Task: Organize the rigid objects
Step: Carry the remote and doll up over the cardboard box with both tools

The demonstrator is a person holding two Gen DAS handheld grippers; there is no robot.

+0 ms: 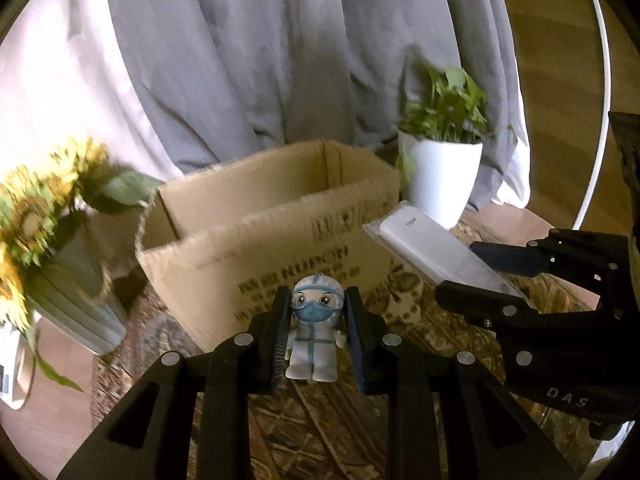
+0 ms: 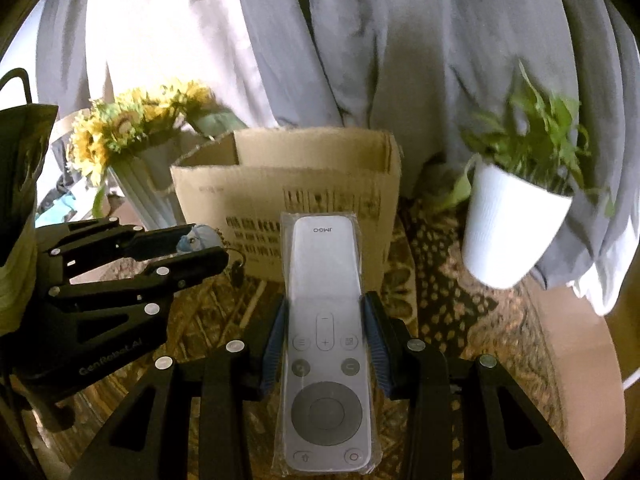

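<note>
Remote control (image 2: 326, 344), wrapped in clear plastic, reads "JMGO".

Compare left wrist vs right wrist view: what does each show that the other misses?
Left wrist only: the whole figurine, front on, clamped in the left gripper.
Right wrist only: the button face of the remote, bagged in clear plastic, clamped in the right gripper.
Both: cardboard box, sunflower vase, white plant pot, grey curtain, patterned cloth.

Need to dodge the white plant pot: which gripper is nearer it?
Right. The right gripper, holding the remote, sits left of the pot; the left gripper is beyond it.
</note>
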